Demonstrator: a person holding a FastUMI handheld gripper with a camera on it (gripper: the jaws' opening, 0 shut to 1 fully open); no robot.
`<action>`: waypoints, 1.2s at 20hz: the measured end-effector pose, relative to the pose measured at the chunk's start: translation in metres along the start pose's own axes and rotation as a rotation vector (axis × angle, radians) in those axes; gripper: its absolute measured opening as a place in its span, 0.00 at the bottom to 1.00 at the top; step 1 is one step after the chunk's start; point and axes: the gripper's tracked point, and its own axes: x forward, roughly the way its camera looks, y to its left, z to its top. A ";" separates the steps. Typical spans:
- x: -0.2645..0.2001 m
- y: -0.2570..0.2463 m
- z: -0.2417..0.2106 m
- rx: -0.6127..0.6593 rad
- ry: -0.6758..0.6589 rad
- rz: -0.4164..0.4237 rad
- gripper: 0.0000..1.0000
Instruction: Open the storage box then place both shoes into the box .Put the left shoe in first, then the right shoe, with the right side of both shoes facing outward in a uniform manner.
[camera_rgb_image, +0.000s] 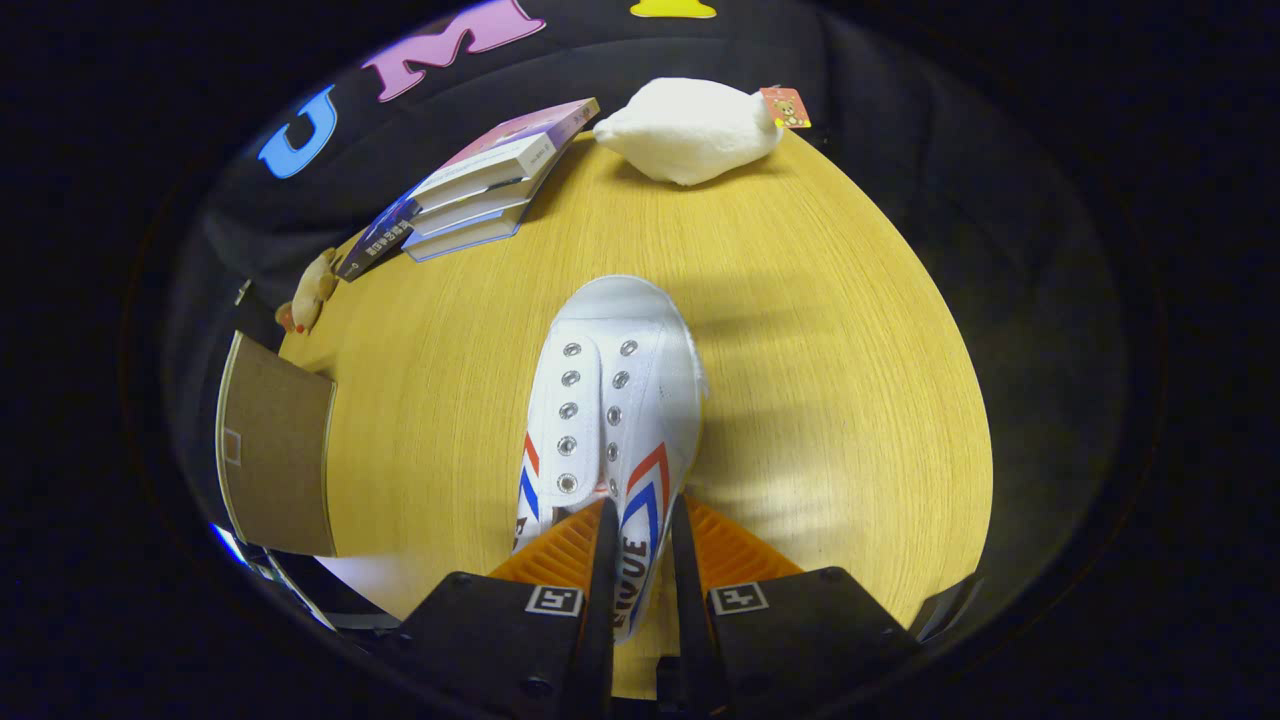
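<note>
1. Gripper (640, 540) at bottom centre of the frame, both fingers clamped on the side wall of a white shoe (610, 400).
2. White shoe at frame centre, toe pointing away from the fingers toward the upper middle; no laces, two rows of metal eyelets down the open front.
3. Red and blue chevron stripes on both sides of the shoe near the fingers; dark lettering on the pinched wall, partly hidden, legible part reads roughly "IQUE".
4. Wooden table (830, 330) under the shoe; whether the sole touches it cannot be told.
5. Brown cardboard flap of the storage box (275, 460) at left of the frame, standing open at the table's edge.
6. Stack of books (490, 180) at upper left; cover text too small to read.
7. White plush toy (690, 130) at top centre, small tag with a bear drawing.
8. Small tan figure (312, 290) at left, above the box flap.
</note>
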 end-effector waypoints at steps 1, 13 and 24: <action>-0.001 -0.001 0.000 0.012 0.000 0.007 0.24; -0.039 0.012 0.009 0.138 -0.019 0.086 0.08; -0.164 0.110 0.019 0.098 -0.120 0.096 0.08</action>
